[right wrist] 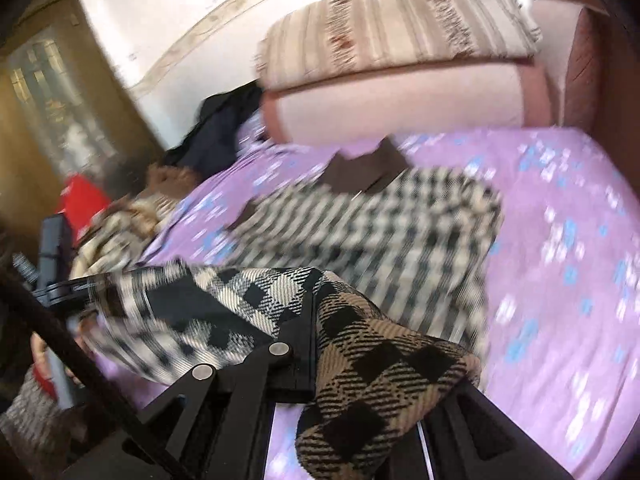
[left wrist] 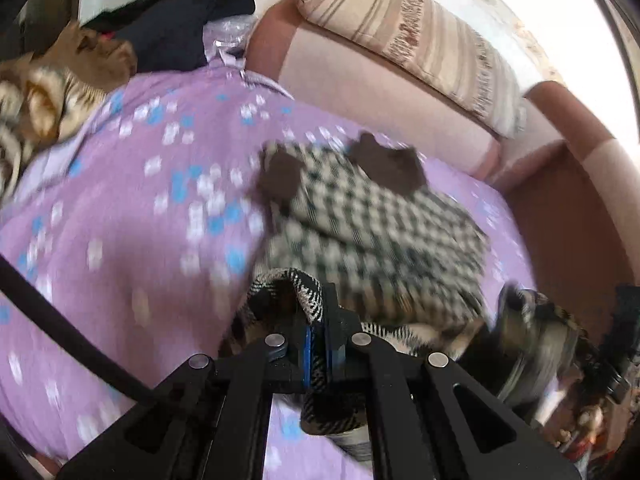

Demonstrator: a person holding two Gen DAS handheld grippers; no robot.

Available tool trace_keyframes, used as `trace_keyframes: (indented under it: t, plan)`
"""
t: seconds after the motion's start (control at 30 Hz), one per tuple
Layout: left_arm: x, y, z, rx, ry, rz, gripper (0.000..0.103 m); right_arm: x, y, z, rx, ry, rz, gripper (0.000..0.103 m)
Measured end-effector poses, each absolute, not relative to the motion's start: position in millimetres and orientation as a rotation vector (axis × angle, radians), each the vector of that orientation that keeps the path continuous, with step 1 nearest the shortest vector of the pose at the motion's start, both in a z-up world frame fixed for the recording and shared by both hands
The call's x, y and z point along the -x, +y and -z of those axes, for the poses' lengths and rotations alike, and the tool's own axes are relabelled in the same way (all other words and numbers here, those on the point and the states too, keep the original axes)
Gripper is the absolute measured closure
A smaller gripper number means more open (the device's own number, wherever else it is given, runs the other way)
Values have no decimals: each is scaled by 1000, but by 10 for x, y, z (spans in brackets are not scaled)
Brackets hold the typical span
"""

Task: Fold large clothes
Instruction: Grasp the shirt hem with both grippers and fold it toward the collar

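A large black-and-cream checked garment [left wrist: 380, 220] [right wrist: 380, 232] with a brown collar [left wrist: 388, 164] [right wrist: 364, 168] lies spread on a purple flowered bed sheet [left wrist: 120, 200] [right wrist: 560, 240]. My left gripper [left wrist: 318, 320] is shut on one corner of its near edge, and the cloth bunches over the fingertips. My right gripper [right wrist: 316, 312] is shut on the other near corner. A fold with a tan checked inner side drapes over it and hides one finger. Both corners are lifted off the sheet. Both views are blurred by motion.
A striped cushion [left wrist: 420, 40] [right wrist: 392, 20] rests on the pink sofa back [left wrist: 380, 92] behind the bed. A pile of dark clothes [left wrist: 180, 20] [right wrist: 224, 132] and a tan patterned blanket [left wrist: 40, 100] [right wrist: 120, 232] lie at the sheet's far left. A wooden cabinet [right wrist: 52, 80] stands beyond.
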State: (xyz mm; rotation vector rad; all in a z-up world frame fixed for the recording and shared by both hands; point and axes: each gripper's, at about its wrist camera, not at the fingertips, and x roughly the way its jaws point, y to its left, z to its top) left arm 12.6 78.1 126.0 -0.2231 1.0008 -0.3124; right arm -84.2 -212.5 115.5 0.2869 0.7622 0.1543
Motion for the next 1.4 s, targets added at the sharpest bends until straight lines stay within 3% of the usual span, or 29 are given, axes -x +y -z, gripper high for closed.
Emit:
trace_keyframes:
  t: [0.27,0.43,0.73,0.8,0.87,0.93,1.13,1.4]
  plan:
    - [-1455,563,-863,236,1051,190,99,-212,-2809,-608,-337,799,131,98]
    - [-1765,499,-586,256,1093,178,98,-483,-3250,-278,-506,847,114,97]
    - [-1945,926,-405,634,1135,246,95,-651,-3803,-75,-894,798,-33,95]
    - [-1954,982,-479,679,1109,269,90,-631,-3780,-79,-915,787,-45,88]
    - [-1956,1033,-581,703,1070,271,78,-631,-3783,-106,-928,758,-50,54]
    - [-1931,1098,-682,701,1014,227,48,-564,-3812,-213,-898,701,-4,37]
    - [-1822,1229,-811,646,997,152,45,-457,-3856,-409,-833,660,85,36]
    - [-871,1316,-746,261,1046,9,44,-453,-3146,-693,-491,688,65,36]
